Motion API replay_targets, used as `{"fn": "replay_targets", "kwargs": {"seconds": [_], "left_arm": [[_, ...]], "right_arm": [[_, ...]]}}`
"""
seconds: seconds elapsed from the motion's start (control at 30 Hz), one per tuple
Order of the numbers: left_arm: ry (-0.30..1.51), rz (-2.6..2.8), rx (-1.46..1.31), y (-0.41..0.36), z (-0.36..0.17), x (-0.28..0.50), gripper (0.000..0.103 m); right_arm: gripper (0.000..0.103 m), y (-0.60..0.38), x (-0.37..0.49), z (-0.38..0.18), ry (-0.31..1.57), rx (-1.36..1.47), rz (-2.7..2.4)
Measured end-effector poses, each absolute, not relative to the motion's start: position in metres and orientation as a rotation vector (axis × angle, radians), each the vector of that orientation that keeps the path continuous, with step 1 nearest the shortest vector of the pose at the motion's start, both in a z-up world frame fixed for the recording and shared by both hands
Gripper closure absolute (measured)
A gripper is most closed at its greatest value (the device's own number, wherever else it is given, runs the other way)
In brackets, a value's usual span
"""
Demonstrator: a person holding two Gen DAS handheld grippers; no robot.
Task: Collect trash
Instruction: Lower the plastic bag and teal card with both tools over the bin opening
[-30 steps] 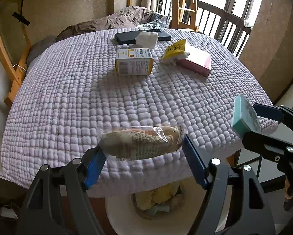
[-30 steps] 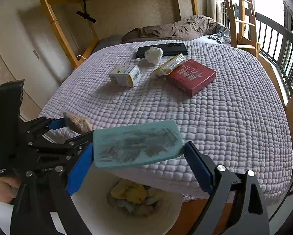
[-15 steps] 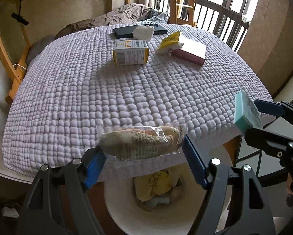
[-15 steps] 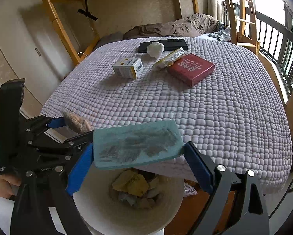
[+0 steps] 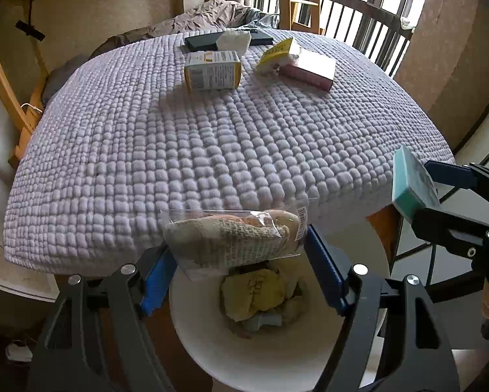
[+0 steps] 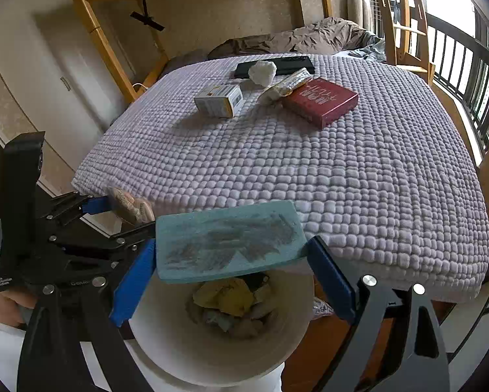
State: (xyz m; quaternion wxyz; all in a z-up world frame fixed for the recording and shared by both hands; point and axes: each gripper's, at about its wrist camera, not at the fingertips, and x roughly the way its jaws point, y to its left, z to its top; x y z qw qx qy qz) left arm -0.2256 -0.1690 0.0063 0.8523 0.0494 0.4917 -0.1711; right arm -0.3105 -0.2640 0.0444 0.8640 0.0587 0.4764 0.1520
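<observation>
A lilac bubble-textured bedspread (image 5: 211,150) carries a white-and-yellow carton (image 5: 211,70), a dark red book (image 6: 319,101) and a black flat case (image 6: 293,63). Below, a white bin (image 6: 211,349) holds yellow scraps (image 6: 225,297).

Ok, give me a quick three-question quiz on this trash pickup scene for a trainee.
1. True or false: both tongs hold something.
2. What sits directly below the held items?
3. Which is not lying on the bed: A red box, B crumpled tissue, C teal packet?

Key:
1. True: left tongs grip the clear snack bag, right tongs the teal packet.
2. The white bin.
3. C.
</observation>
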Motion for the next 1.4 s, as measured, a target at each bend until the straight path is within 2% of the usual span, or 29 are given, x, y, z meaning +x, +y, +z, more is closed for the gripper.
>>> {"fn": "replay_targets", "kwargs": {"seconds": [1.4], "left_arm": [[1.119, -0.383, 0.147, -0.170, -0.012, -0.246, 0.027]], "right_arm": [[0.013, -0.253, -0.334, 0.018, 1.087, 0.127, 0.352]]}}
